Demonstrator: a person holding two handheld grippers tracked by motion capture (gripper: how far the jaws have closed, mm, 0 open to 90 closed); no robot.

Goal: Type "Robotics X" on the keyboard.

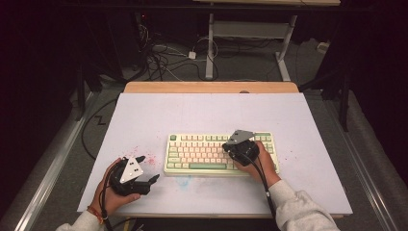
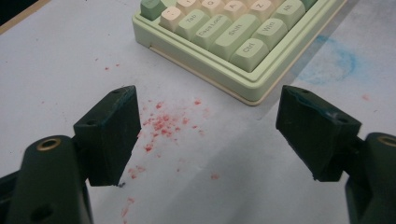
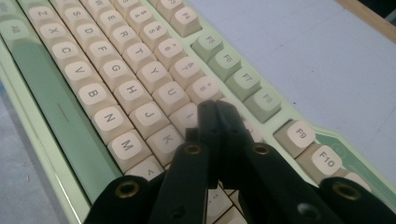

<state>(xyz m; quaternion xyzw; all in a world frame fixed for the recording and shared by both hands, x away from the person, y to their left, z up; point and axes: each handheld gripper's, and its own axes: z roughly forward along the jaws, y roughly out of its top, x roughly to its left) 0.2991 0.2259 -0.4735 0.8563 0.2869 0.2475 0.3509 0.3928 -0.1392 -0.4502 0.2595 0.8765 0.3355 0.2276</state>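
White table, dim lab | keyboard near front edge | right gripper jaws pressed together like one fingertip over keys, likely typing | left gripper spread, idle beside it

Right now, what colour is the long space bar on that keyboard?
The space bar is a darker green than the pale green keyboard case. It shows best in the right gripper view.
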